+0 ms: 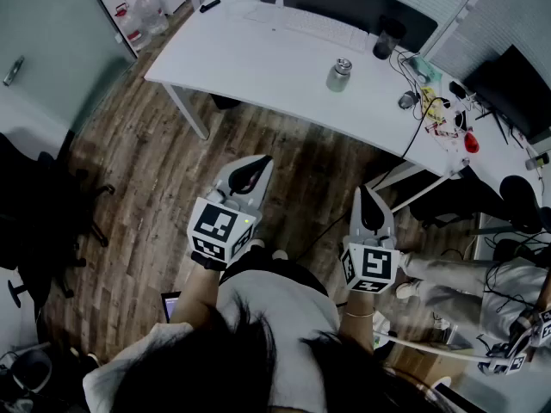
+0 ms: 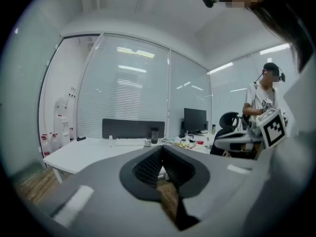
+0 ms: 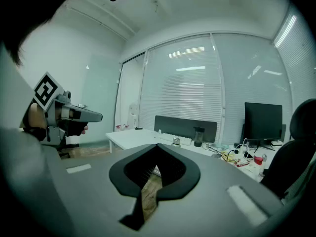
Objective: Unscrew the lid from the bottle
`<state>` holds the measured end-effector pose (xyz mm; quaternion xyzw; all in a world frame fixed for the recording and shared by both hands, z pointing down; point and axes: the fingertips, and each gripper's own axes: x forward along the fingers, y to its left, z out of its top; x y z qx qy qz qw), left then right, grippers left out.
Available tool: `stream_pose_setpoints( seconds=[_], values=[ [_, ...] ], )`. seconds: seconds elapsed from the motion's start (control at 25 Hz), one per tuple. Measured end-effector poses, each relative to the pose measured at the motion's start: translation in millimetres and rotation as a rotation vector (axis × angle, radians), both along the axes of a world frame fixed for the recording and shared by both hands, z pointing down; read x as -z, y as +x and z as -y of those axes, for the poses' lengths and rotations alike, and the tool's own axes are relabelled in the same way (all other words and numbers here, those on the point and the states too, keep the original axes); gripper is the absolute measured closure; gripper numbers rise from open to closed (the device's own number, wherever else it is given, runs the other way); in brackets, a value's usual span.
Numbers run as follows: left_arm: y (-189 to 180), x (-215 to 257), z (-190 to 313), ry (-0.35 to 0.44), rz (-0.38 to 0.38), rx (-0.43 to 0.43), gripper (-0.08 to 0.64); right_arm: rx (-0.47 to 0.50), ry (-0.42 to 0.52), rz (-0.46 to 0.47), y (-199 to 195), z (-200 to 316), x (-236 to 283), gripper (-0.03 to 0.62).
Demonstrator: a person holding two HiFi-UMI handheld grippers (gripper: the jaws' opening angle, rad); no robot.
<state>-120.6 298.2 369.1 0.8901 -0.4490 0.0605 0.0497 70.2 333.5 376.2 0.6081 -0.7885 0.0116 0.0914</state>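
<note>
- The left gripper point(image 1: 256, 167) is held out in front of the person's body at the left of the head view, above the wooden floor point(image 1: 146, 170). In its own view the jaws of the left gripper point(image 2: 161, 151) meet at their tips, fully closed, with nothing between them.
- The right gripper point(image 1: 368, 193) is held beside it, a little apart and roughly parallel. In its own view the right gripper point(image 3: 157, 147) is likewise closed tip to tip and empty. Only floor shows through the gap behind the pads.
- Both grippers point toward the white surface point(image 1: 250, 54) and are well short of it, touching nothing.
- The bottle point(image 1: 339, 75) stands upright on the surface, alone near the front edge, well apart from both grippers. Its metal lid point(image 1: 343, 64) is on top.
- The left gripper view shows the bottle point(image 2: 147, 143) small, just left of the jaw tips. In the right gripper view the bottle point(image 3: 176, 141) is just right of them.
- Behind the bottle, a white keyboard point(image 1: 310, 24) lies near the back edge of the surface.
- A dark tumbler point(image 1: 383, 41) stands to the right of the keyboard.
- Farther right on the surface lies a tangle of cables point(image 1: 430, 101) with small items, among them something red point(image 1: 472, 142).
- A dark monitor point(image 3: 263, 122) stands at the far right end.
- Beyond the surface's left corner, water jugs point(image 1: 138, 15) stand on the floor by the wall.
</note>
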Motion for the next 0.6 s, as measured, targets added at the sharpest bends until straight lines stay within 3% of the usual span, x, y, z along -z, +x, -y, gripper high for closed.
stream_pose_setpoints(
  seconds=[0.36, 0.6],
  values=[
    [5.7, -0.4, -5.9, 0.011, 0.012, 0.005, 0.502, -0.031, 0.014, 0.021, 14.0, -7.7, 3.9, 0.591],
    [11.6, -7.2, 16.6, 0.008, 0.009, -0.010, 0.500, -0.015, 0.010, 0.026, 12.9, 13.7, 0.2, 0.589]
  ],
)
